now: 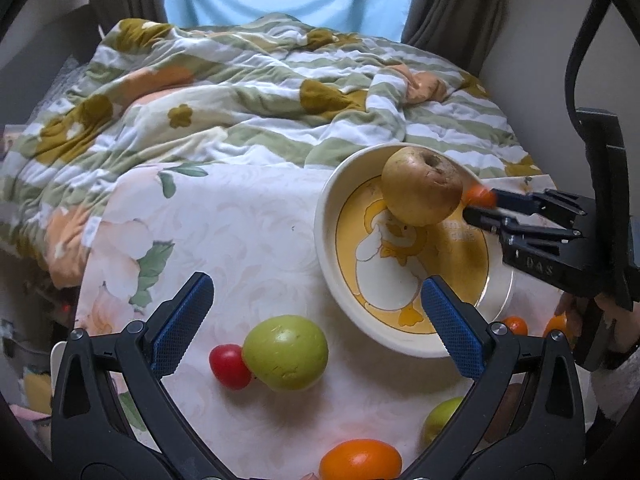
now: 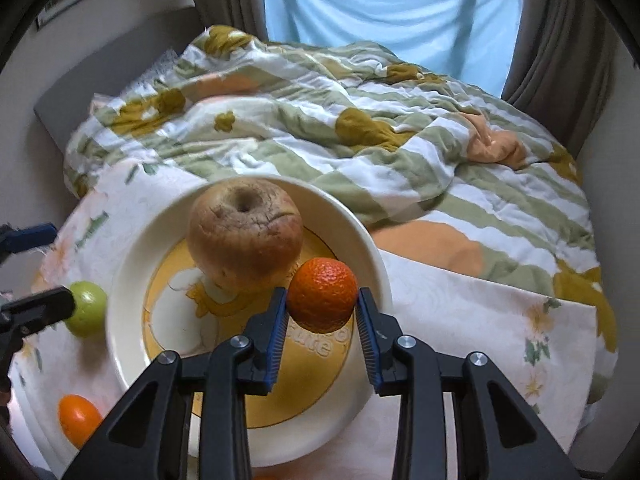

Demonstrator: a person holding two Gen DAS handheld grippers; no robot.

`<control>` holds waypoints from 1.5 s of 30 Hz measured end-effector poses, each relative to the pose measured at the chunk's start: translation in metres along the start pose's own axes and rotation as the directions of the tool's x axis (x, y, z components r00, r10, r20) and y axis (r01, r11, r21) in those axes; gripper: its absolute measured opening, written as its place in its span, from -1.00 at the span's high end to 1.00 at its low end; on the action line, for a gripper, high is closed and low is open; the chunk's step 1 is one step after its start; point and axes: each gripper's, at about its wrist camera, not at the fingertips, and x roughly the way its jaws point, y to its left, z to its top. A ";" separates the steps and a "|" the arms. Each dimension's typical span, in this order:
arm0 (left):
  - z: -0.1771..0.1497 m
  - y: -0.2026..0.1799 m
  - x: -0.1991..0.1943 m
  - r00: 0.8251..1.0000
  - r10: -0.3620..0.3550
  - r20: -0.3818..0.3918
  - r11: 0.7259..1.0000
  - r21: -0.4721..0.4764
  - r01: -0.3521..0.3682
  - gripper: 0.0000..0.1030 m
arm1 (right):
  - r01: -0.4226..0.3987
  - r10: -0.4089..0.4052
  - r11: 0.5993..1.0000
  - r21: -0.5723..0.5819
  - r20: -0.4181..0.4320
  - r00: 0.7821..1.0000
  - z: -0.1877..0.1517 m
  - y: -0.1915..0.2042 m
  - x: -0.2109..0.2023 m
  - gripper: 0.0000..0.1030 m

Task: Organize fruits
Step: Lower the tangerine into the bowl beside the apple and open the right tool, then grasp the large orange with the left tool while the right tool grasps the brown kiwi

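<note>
- Right gripper (image 2: 322,312) sits low over the duck-print bowl (image 2: 372,256), its blue pads flanking a small mandarin (image 2: 322,300). A sliver of gap shows on each side, so the jaws read as slackened around the fruit, not pressing it.
- Mandarin lies inside the bowl, touching a wrinkled brown apple (image 2: 245,236) at the far side.
- Left gripper (image 1: 316,322) hangs spread wide and empty above a green apple (image 1: 285,353), which touches a red tomato (image 1: 229,366) on the floral cloth (image 1: 240,220).
- Judgement: release step. Best done by parting the pads fully, then backing out along the finger line, so neither pad drags the mandarin or nudges the brown apple.
- Other fruit waits outside the bowl: an orange (image 1: 361,460) near the front edge.
</note>
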 end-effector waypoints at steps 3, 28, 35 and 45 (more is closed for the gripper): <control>-0.004 0.002 -0.002 1.000 0.007 -0.002 1.000 -0.009 -0.007 -1.00 | -0.045 0.045 0.999 0.011 0.001 0.999 -0.001 0.000 -0.004 -0.87; -0.021 0.010 -0.114 0.989 0.024 0.144 0.999 0.034 -0.030 -1.00 | 0.041 -0.057 0.994 0.098 0.163 0.985 -0.026 0.035 -0.143 -0.99; -0.044 0.015 -0.154 0.982 0.024 0.187 0.999 0.043 -0.033 -1.00 | 0.090 -0.116 0.985 0.148 0.178 0.977 -0.062 0.059 -0.189 -0.99; -0.085 0.018 -0.170 0.981 0.012 0.195 0.995 0.093 -0.030 -1.00 | 0.111 -0.150 0.967 0.229 0.159 0.976 -0.114 0.082 -0.211 -0.99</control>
